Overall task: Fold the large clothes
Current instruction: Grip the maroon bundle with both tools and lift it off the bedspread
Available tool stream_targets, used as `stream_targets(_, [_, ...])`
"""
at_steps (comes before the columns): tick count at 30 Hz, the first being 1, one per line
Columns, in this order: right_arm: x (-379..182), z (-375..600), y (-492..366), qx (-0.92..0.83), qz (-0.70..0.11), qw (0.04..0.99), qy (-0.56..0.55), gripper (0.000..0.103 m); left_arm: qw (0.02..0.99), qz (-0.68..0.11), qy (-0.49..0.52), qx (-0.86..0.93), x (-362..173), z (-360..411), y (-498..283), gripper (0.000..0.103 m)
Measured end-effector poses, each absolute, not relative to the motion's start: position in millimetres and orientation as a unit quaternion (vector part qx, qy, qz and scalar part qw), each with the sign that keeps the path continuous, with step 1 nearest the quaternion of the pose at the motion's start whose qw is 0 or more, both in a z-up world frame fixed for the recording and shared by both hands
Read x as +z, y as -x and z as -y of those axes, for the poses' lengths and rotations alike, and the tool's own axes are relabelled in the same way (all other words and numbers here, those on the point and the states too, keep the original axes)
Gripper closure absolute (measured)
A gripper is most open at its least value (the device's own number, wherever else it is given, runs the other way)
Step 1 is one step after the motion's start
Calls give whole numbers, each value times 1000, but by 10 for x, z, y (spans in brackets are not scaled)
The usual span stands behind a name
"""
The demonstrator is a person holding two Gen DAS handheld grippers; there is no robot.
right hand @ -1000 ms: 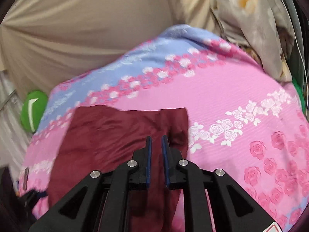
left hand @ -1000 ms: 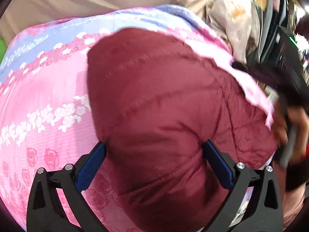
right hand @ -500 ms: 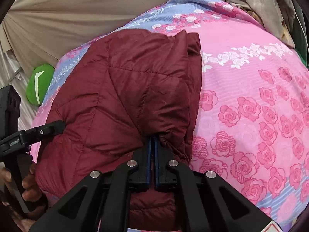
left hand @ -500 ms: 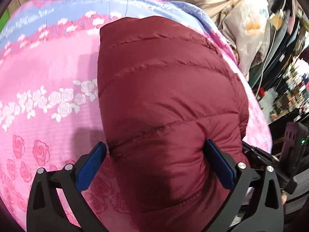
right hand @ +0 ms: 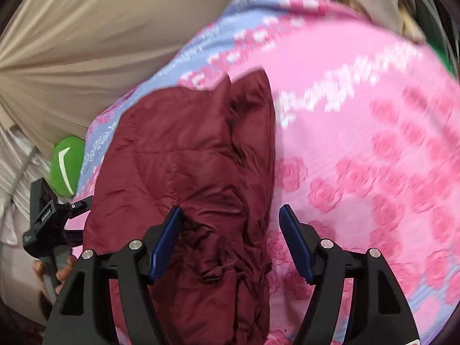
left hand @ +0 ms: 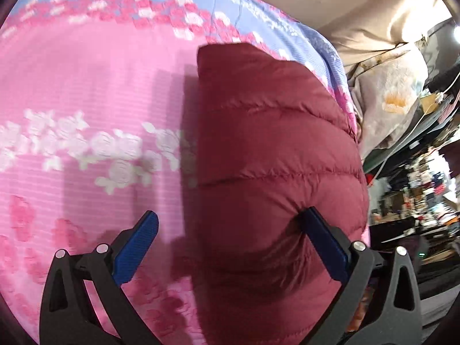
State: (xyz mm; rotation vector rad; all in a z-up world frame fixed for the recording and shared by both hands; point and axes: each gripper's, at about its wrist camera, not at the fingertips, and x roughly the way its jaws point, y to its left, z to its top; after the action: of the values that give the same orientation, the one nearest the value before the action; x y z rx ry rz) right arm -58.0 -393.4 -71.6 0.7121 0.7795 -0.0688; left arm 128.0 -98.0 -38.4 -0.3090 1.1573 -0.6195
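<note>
Plainly, the right gripper (right hand: 230, 241) was letting go: its blue pads (right hand: 165, 244) were spreading, with the crumpled near edge of the maroon jacket (right hand: 187, 172) lying loose between them and neither pad pressing on it. The left gripper (left hand: 230, 247) stood wide open as well; its right pad (left hand: 325, 244) lay against the jacket's puffy side, while its left pad (left hand: 138, 244) hung clear over the pink bedsheet (left hand: 72, 86).

The jacket lay folded into a long narrow bundle on the flowered sheet, running from the near edge of the bed away toward the blue border. In the right wrist view the person's hand (right hand: 61, 270) on the left tool showed at the bundle's far side, with a green ball (right hand: 67, 169) beyond it.

The fold seemed just laid down, so the step in hand was probably the release. Doing it well would mean opening fully before drawing back, so that no pad drags the slippery quilted cloth and pulls the fold apart. Padding of this kind is likely to spring up, and the bunched near end looked untidy, so a flat press along the top and a tuck at that end would likely help the next fold sit square.
</note>
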Motion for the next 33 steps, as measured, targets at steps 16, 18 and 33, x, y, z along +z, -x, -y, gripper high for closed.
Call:
stream_targets(16, [-1118, 4054, 365, 62, -375, 808, -449, 31, 720, -569, 194, -348, -697, 1357, -1562, 5])
stream_targets(18, [-1125, 4040, 319, 68, -377, 807, -449, 31, 720, -569, 185, -353, -686, 1417, -1563, 5])
stream_targets(33, [-1050, 3938, 51, 102, -364, 815, -438, 59, 740, -549, 95, -377, -437, 1756, -1607, 18])
